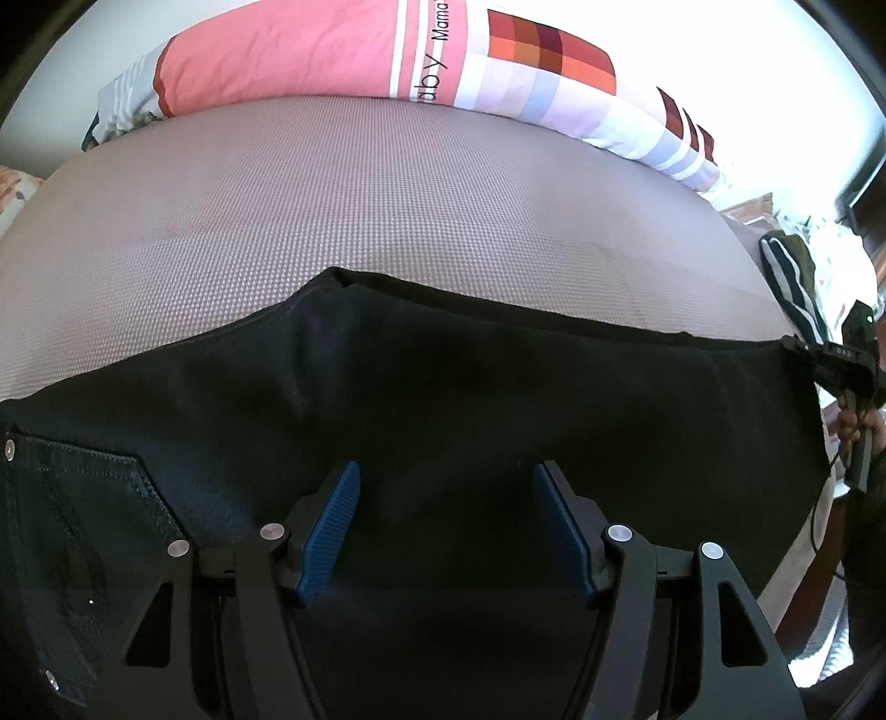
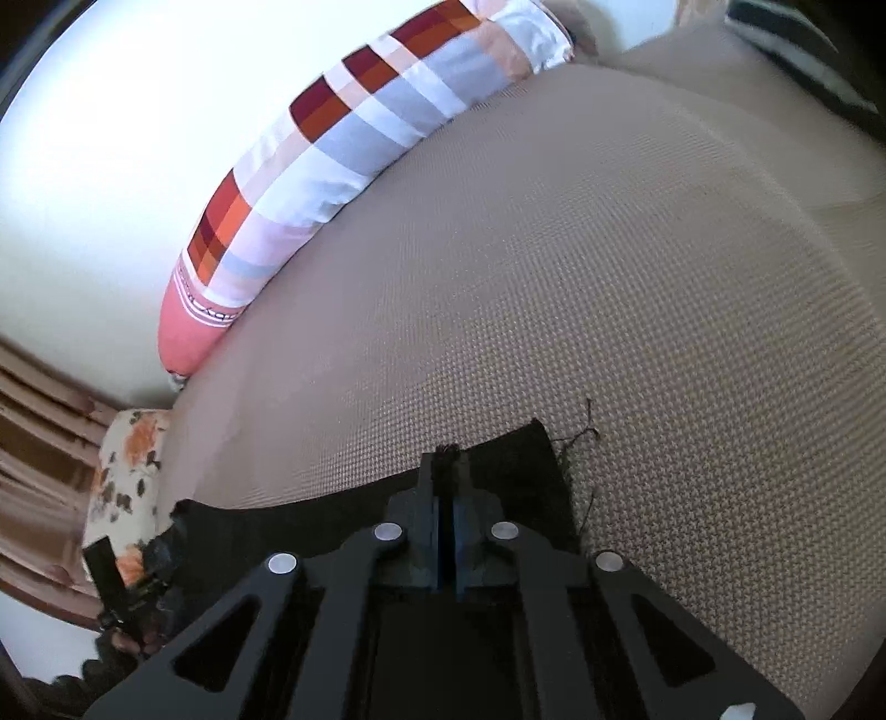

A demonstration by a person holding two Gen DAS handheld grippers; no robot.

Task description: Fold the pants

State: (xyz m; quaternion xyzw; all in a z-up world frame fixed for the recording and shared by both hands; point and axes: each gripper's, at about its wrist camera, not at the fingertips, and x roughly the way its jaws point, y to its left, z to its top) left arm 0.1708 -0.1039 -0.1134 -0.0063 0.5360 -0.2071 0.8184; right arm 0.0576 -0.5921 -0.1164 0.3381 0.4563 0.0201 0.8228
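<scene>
Black pants [image 1: 443,399] lie spread across a bed [image 1: 343,210] covered in tan woven fabric, filling the space under and between the jaws of the left gripper [image 1: 446,487], whose 2 blue pads [image 1: 332,526] stand well apart above the cloth without pinching it. To the left of those jaws sits a stitched back pocket [image 1: 83,498]. At the pants' far right end, the right gripper [image 2: 446,471] has its jaws clamped together on the frayed hem [image 2: 531,471], loose threads trailing just right of the jaws. Beyond both sets of jaws, across bare bed, a pink and checked pillow [image 1: 343,50] rests along the far edge against a white wall [image 2: 138,138].
</scene>
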